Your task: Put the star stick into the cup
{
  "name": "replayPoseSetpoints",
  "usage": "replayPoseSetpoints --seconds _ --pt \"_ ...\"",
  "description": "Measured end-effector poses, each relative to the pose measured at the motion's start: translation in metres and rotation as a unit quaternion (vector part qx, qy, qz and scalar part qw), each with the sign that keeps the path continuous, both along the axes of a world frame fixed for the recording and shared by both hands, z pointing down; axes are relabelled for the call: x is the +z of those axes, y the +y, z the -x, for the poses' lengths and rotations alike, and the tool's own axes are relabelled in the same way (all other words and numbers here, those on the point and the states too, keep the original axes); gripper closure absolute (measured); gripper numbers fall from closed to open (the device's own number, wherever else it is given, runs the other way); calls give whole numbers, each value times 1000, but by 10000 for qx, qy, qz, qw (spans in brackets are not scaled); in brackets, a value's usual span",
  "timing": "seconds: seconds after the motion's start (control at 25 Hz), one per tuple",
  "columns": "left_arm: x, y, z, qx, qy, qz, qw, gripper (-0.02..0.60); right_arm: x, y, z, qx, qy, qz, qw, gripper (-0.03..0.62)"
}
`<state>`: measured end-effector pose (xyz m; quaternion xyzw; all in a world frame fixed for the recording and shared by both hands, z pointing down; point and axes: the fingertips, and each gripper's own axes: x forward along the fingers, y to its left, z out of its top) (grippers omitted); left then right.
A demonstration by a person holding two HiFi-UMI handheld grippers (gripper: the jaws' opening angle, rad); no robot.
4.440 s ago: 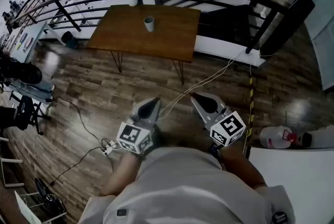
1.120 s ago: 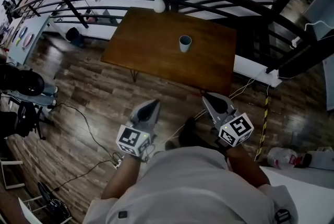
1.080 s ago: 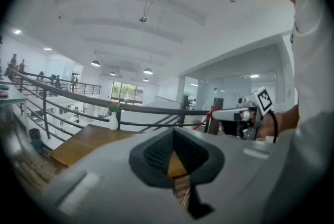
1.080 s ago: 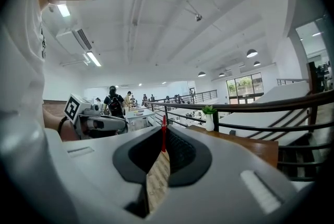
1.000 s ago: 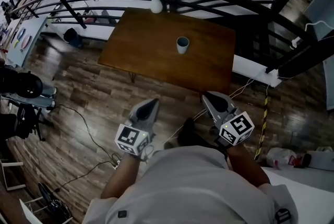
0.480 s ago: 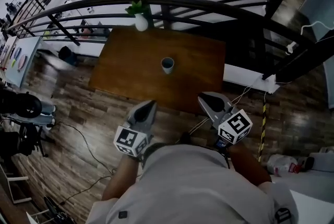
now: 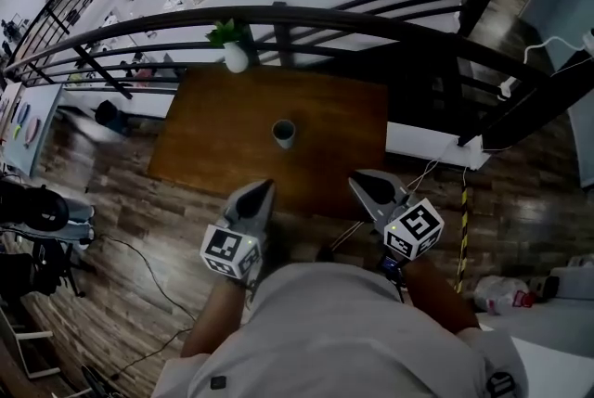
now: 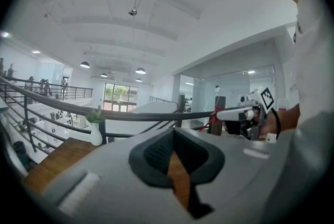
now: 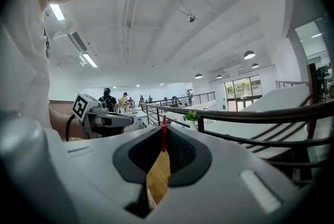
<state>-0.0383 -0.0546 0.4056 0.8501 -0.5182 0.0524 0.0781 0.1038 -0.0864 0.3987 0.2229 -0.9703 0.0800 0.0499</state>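
Note:
A small grey cup (image 7: 284,133) stands upright in the middle of a brown wooden table (image 7: 213,146) ahead of me. Both grippers are held low in front of my body, short of the table's near edge. My left gripper (image 7: 264,187) is shut with nothing in it; only brown shows through the slit of the left gripper (image 8: 176,165) in its own view. My right gripper (image 7: 360,183) is shut on a thin stick, whose red tip (image 9: 164,137) pokes up above the jaws of the right gripper (image 9: 163,157). The head view does not show the stick.
A white vase with a green plant (image 7: 235,59) stands at the table's far left corner. A dark metal railing (image 7: 371,20) curves behind the table. A cable (image 7: 427,173) trails over the wood floor at right, near a white bottle (image 7: 501,292).
I have come closer to the table, so the table and cup sit nearer my grippers in the head view. Both grippers stay shut and held as before.

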Motion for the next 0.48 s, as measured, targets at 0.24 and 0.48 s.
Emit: replayPoseSetpoints --seconds 0.24,0.48 --pt "1 -19 -2 134 18 9 9999 578 0 -9 0 105 8 21 9999 569" --pt "3 -36 5 319 -4 53 9995 578 0 -24 5 253 43 39 9997 569"
